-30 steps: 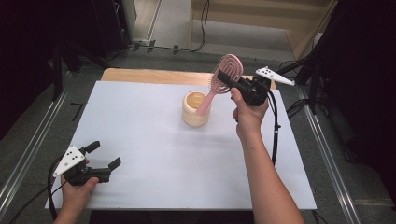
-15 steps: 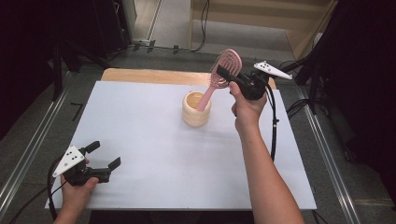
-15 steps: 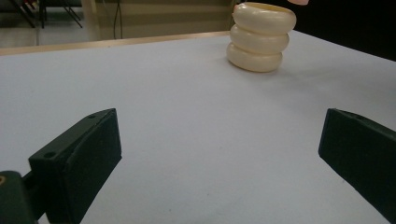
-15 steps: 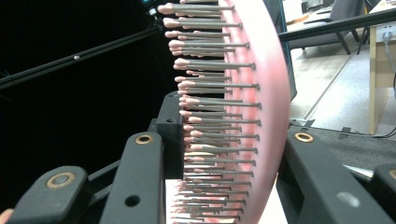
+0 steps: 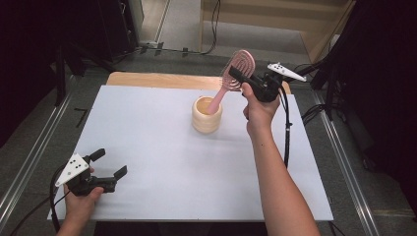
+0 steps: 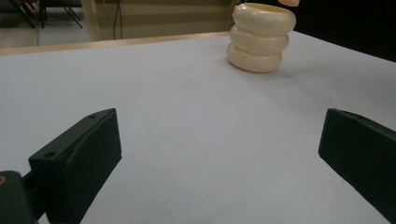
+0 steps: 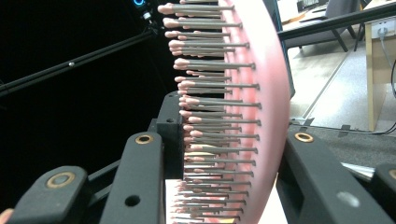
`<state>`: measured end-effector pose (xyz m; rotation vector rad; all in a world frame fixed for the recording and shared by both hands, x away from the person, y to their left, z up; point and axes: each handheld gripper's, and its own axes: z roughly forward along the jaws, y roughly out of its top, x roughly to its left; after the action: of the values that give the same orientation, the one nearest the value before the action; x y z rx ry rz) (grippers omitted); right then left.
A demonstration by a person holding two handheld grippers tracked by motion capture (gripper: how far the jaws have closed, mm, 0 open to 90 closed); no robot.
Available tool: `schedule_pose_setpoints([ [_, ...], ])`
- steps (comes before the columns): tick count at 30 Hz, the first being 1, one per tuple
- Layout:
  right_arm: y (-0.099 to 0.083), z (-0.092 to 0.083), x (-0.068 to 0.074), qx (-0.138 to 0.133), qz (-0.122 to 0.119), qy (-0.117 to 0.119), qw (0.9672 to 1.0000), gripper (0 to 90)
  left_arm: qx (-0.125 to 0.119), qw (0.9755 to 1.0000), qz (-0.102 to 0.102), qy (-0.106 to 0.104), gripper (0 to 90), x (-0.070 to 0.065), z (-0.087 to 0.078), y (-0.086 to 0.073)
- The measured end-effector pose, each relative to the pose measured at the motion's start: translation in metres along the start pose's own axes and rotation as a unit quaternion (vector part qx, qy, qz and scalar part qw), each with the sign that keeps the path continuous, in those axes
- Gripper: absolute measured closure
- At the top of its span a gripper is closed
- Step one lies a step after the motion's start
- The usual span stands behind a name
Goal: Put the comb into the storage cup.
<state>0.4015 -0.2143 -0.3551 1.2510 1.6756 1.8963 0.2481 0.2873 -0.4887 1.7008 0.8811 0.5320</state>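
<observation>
The right gripper (image 5: 242, 79), seen from above, has its two black jaws clamped on the head of a pink hairbrush (image 5: 235, 73), at about one o'clock on the table. In the right gripper view, one jaw presses on the bristle side and the other on the smooth back of the hairbrush (image 7: 252, 116). The brush tilts, with its handle reaching down toward seven o'clock into a cream ribbed cup (image 5: 206, 115), which stands upright just past the middle of the white table (image 5: 147, 132). The left gripper (image 5: 107, 169) sits low at about seven o'clock, well apart from the cup, its jaws spread wide with nothing between them. The left gripper view shows bare tabletop between its jaws and the cup (image 6: 260, 39) farther off.
</observation>
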Motion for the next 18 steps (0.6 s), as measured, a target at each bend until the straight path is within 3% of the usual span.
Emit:
schedule_pose_setpoints([
  [18,0.003,0.017,-0.003,0.002,-0.001,-0.008,1.0,62.0,0.0,1.0,0.002,-0.004,0.0,0.0,0.0,0.0],
])
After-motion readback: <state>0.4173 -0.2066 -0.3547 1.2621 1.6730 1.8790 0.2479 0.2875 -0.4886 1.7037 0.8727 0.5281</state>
